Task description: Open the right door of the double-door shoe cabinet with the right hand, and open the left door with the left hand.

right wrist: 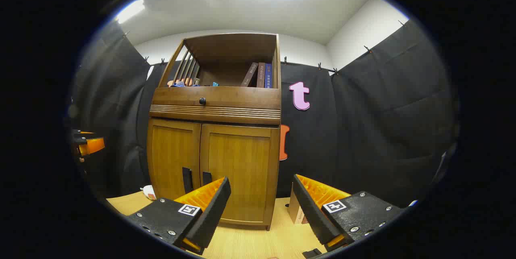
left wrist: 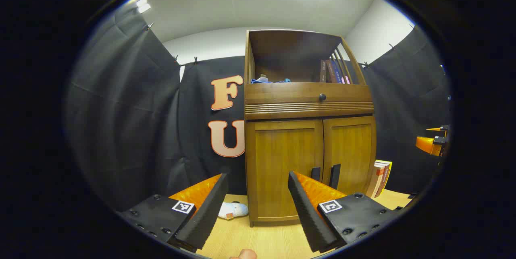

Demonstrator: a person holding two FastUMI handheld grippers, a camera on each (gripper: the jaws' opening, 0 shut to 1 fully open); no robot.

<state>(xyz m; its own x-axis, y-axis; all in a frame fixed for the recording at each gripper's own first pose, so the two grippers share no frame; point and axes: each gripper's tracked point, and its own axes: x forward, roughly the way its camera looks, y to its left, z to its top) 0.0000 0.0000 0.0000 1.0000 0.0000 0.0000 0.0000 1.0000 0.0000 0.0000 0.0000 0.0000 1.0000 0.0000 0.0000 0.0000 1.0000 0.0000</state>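
Observation:
The wooden shoe cabinet stands on the floor ahead with both doors closed. In the left gripper view, its left door and right door meet at two dark vertical handles. My left gripper is open and empty, some way short of the cabinet's lower left front. The right gripper view shows the right door and its handle. My right gripper is open and empty, off the cabinet's right front corner. Each gripper appears at the other view's edge.
A drawer with a round knob sits above the doors, and an open shelf with books above that. More books lean by the cabinet's right side. A white object lies at its left. A cardboard box stands by the right side.

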